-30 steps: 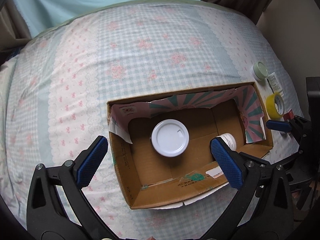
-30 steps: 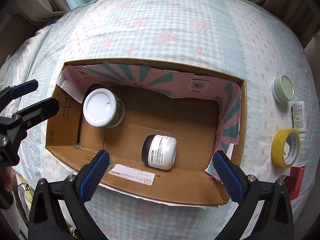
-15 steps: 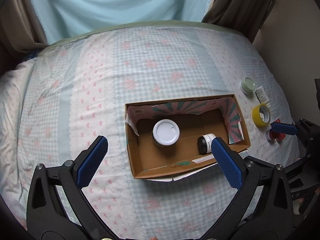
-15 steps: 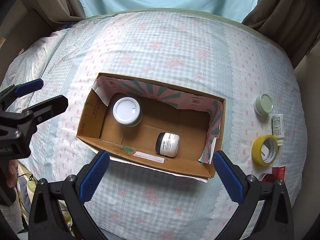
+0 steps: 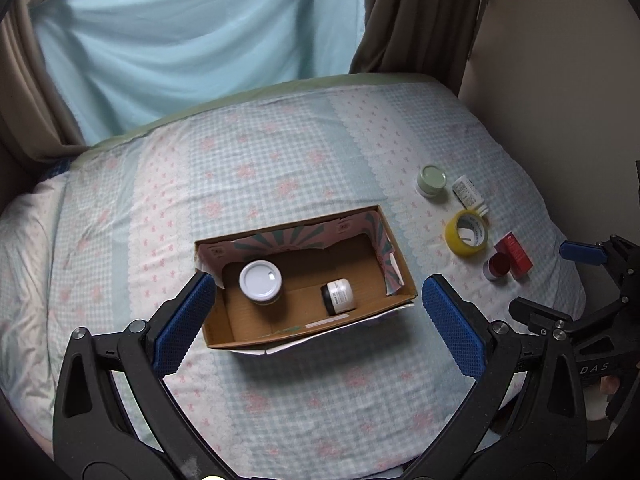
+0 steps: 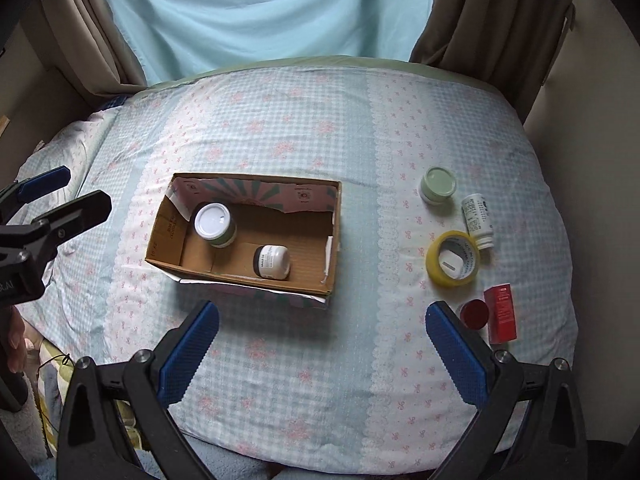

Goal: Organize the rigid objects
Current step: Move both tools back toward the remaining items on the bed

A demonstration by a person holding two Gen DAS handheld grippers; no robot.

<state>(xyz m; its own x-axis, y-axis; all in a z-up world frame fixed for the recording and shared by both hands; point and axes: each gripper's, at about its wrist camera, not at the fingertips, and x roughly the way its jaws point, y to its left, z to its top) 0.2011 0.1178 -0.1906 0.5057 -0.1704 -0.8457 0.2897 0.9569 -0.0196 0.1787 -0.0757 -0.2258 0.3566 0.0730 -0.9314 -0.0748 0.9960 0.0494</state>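
Because two jars already sit in the cardboard box (image 6: 244, 268) on the bed (image 6: 320, 120), I hold the left gripper (image 5: 316, 320) and right gripper (image 6: 320, 352) apart and empty, high above it to survey the yellow tape roll (image 6: 452, 260) and bottles beside it.

box (image 6: 240, 268) on bed (image 6: 280, 128) | two jars (image 6: 214, 222) inside | tape (image 6: 454, 260), bottle (image 6: 478, 216) lie right of box

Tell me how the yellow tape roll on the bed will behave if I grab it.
The yellow tape roll lies flat, ring up, so it probably won't roll until lifted on edge. It looks rigid and likely light, being hollow. The white bottle touches or nearly touches its rim, so a wide tool grasp may nudge that.
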